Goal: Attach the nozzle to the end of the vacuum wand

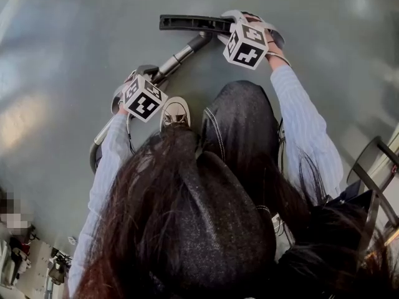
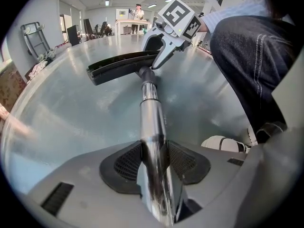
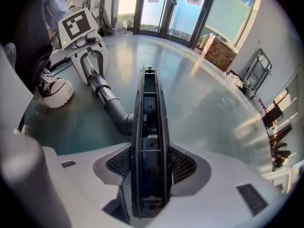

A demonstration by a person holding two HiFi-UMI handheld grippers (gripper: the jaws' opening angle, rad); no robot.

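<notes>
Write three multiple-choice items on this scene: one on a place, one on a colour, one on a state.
1. The white shoe stands: A) on the floor beside the wand; B) on a chair; C) on a table.
2. The nozzle is: A) red; B) black; C) white.
3. The left gripper is: A) open over bare floor; B) shut on the shoe; C) shut on the wand.
Answers: 1 A, its sole rests on the floor next to the metal tube. 2 B, its whole body is black. 3 C, both fingers press the tube's sides.
</notes>
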